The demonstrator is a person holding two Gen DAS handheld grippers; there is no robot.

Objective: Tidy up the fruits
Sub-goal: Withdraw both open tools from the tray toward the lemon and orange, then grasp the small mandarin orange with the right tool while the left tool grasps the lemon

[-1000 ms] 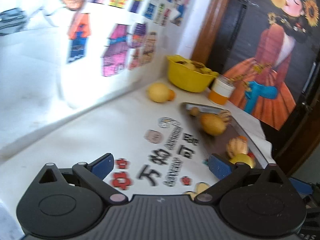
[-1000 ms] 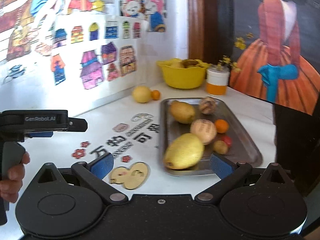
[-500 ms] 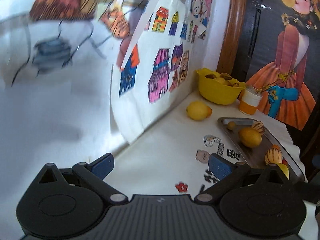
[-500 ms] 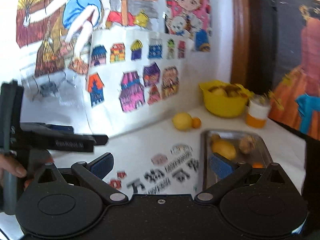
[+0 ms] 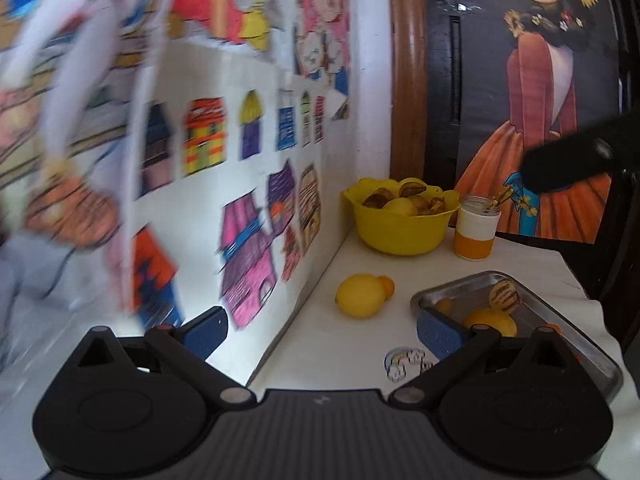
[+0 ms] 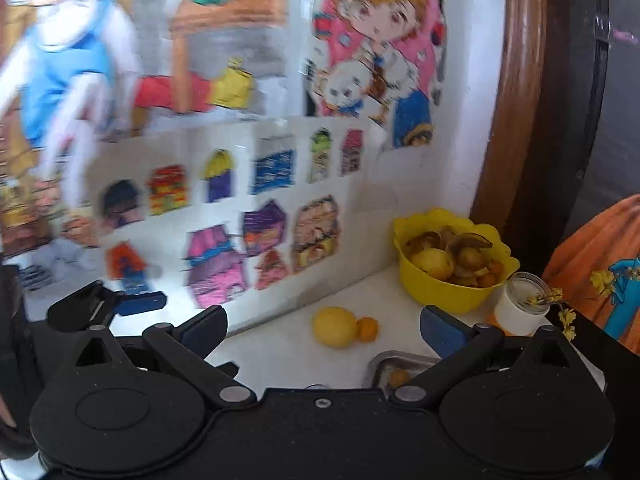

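Daylight fills both views, bright and a little washed out on the white wall (image 5: 360, 92) and tabletop (image 5: 340, 344). A patch of glare burns on the wall low down, near the left fingertip (image 5: 208, 330) in the left wrist view. Motion blur smears the wall pictures (image 6: 72, 80) on the left of both views; the far yellow bowl (image 5: 400, 224) stays fairly sharp. Fisheye curving bends the door frame (image 6: 516, 92), and the corners fall dark.
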